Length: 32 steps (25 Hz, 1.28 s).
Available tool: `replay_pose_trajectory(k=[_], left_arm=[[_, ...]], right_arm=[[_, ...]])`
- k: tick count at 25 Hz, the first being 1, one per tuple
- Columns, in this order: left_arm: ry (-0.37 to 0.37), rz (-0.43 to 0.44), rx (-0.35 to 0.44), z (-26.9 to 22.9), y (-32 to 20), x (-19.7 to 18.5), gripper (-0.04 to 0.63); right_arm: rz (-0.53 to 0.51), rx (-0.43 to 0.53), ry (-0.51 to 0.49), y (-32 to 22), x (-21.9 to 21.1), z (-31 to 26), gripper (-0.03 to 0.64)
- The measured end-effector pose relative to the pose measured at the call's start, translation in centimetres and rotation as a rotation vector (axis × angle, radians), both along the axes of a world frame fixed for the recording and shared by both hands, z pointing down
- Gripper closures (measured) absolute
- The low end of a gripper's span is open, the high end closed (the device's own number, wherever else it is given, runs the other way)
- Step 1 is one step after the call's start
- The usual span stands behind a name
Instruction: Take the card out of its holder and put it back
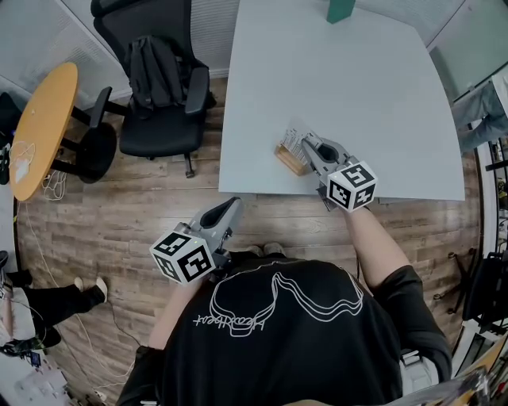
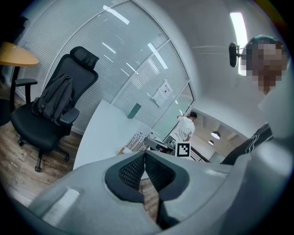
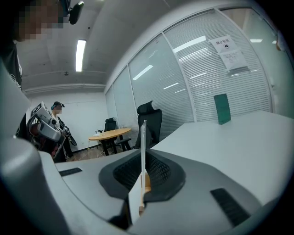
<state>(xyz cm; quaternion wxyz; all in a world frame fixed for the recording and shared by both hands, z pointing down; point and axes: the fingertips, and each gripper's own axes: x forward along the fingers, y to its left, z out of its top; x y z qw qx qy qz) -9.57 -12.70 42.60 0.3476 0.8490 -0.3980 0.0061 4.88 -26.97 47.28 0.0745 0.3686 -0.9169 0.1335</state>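
Far left: a round orange table [image 1: 36, 127] is seen. Beside it stands a black office chair [image 1: 159, 119] with a dark backpack [image 1: 155, 67] propped on the seat.

Left gripper [image 1: 234, 204]:
- Held close to the torso, over the wood floor [image 1: 119, 198] and short of the near edge of the white table [image 1: 333, 79].
- Forearm tucked in, nose aimed toward the table and dipped slightly below level.
- In the left gripper view the pads are seen pressed together, with nothing between them.

Centre: a small wooden holder [image 1: 289, 158] sits on the table near its front edge.

Right gripper [image 1: 308, 144]:
- Forearm stretched out over the table edge, gripper laid nearly level and dipped slightly, tip at the holder.
- Jaws closed down to a thin slit, and a card [image 3: 143, 133] is pinched edge-on and upright between the pads.
- The card's lower part is seen at the holder, wood showing just behind it low in the jaws. Whether the card is seated in the slot cannot be told.

Far end of the table: a green upright object [image 1: 341, 9], well apart from the holder.
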Motion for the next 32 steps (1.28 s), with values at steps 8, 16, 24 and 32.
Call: replay_pose_trajectory(k=[8,16,24,32], left_arm=[[0.0,-0.006,-0.005,0.2,0.0,-0.2,0.581],[-0.003,-0.014,-0.011,0.5,0.4,-0.2,0.581],[-0.006,-0.044,-0.017,0.8,0.5,-1.2,0.581],[-0.008,-0.051,-0.025,1.1,0.4,-1.2,0.581]], right_arm=[[-0.01,0.012,0.006,0.1,0.0,0.0,0.594],[-0.042,0.014,0.055,-0.3,-0.7,0.8,0.593],[-0.022,0.016,0.024,-0.2,-0.5,1.5,0.592],[-0.025,0.021,0.019,-0.2,-0.5,1.9,0.592]])
